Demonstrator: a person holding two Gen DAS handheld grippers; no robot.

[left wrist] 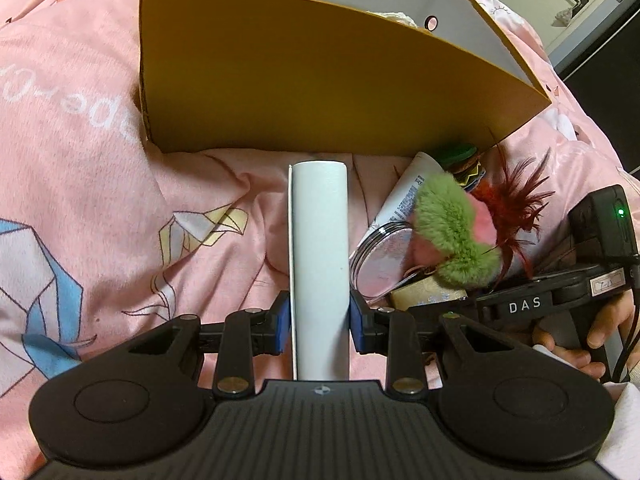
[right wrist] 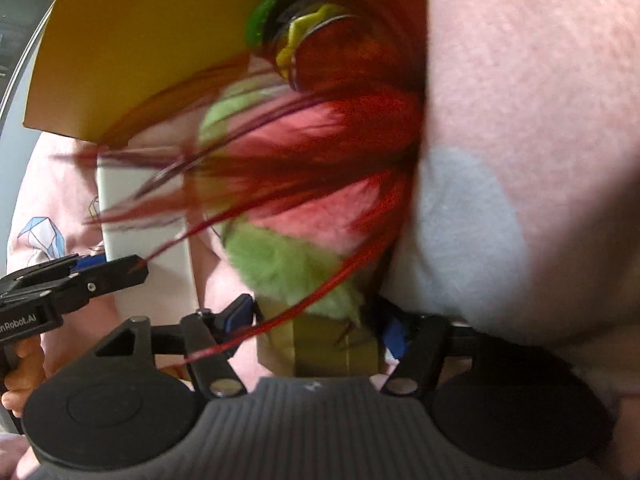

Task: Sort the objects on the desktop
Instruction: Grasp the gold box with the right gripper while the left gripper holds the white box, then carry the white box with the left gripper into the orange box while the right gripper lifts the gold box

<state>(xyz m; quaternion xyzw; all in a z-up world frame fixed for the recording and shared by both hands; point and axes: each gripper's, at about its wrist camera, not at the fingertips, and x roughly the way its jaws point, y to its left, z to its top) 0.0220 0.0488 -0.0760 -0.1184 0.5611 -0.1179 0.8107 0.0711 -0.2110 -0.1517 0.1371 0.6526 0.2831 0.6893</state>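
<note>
— What has the left claw (left wrist: 320, 320) got?

— It is clenched on a pale grey box (left wrist: 320, 264), a long narrow one. The blue pads (left wrist: 283, 322) press its two long sides, and the box runs straight out ahead, its far end close to the yellow cardboard box (left wrist: 304, 92).

— And the cardboard box itself?

— Open at the top, white inside, sitting on a pink blanket (left wrist: 80, 140) printed with folded-paper birds (a bed, by the look of it). Something pink and padded shows over its far rim.

— The right claw (right wrist: 316, 324)?

— Released: the jaws stand wide on either side of a small tan carton (right wrist: 336, 348), and I cannot see the pads pressing it. Just beyond it is a fluffy green and pink toy (right wrist: 292, 248) with long red feathers (right wrist: 320, 160) fanning across the view, rather blurred.

— Anything else in that heap?

— From the left wrist view, to the right of the grey box: a white tube (left wrist: 412, 188) lying tilted, a round clear-lidded tin (left wrist: 380, 256) touching the toy, and a green-capped jar (left wrist: 460, 156) against the foot of the cardboard box. The person's hand (left wrist: 592, 336) grips the black handle of the right claw at the far right edge.
</note>
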